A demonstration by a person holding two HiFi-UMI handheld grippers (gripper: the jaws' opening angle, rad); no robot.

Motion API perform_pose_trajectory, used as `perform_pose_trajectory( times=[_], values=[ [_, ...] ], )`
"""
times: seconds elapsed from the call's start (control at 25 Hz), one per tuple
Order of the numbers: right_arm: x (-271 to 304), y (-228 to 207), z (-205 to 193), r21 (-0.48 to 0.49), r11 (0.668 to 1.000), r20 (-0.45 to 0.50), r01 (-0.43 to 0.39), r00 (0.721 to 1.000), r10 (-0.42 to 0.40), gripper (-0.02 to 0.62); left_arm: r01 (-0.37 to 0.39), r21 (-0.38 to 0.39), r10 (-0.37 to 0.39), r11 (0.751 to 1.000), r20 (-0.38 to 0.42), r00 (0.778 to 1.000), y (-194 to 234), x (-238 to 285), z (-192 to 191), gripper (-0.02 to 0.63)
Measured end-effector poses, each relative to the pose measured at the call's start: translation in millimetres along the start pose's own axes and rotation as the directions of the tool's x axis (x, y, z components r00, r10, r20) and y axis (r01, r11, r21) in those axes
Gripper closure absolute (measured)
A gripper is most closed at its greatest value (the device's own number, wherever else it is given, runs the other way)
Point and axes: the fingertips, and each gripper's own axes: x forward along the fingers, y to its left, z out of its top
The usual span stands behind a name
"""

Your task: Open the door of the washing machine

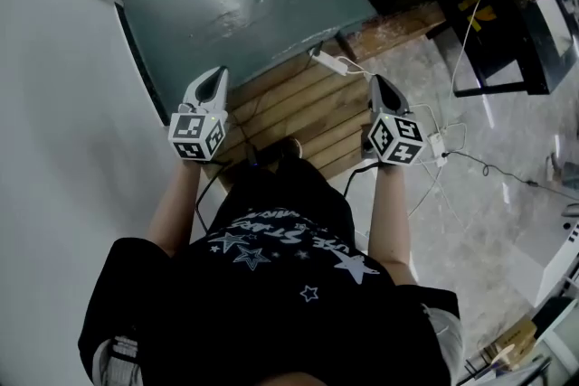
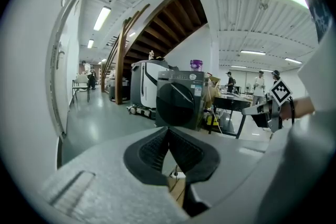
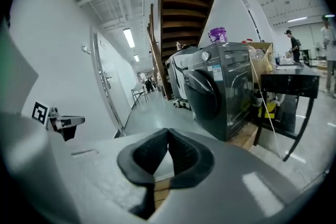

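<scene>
Washer [image 2: 181, 77] stands just ahead, its round door [image 2: 176, 105] shut — straight in front of the left tongs [image 2: 168, 132], off to one side of the right tongs [image 3: 168, 135]. Both tongs are closed, holding nothing.

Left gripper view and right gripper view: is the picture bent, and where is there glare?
Left gripper view: fisheye bending, black corners; the long white ceiling lamp burns out; the dark grey front-loading washing machine is sharp. Right gripper view: the same bending, with curved door and stairs. Head view: dim, white glare on the glossy pale floor.
</scene>
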Motion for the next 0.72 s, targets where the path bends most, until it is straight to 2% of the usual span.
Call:
perform_pose_trajectory(
  times=[0.24,0.36,0.52,0.72],
  values=[
    [36.1,20.4,33.0,-0.021,0.998,0.001,-0.055,0.998,0.055,0.592,-0.144,-0.001,0.144,0.990,0.032,0.989,68.8,-23.7,32.3,0.595],
    [55.7,33.7,36.9,-0.017,0.997,-0.002,-0.077,0.997,0.077,0.592,-0.186,-0.015,0.187,0.982,0.054,0.981,94.4,-27.5,44.8,0.595],
    [92.0,52.5,46.7,-0.032,0.995,-0.017,-0.097,0.995,0.096,0.592,-0.204,-0.016,0.204,0.979,0.077,0.976,127.8,-17.6,61.5,0.595],
    [144.5,58.5,65.5,-0.013,0.997,-0.033,-0.070,0.997,0.069,0.592,-0.180,-0.013,0.180,0.984,0.105,0.978,172.0,14.4,91.9,0.595]
  ],
)
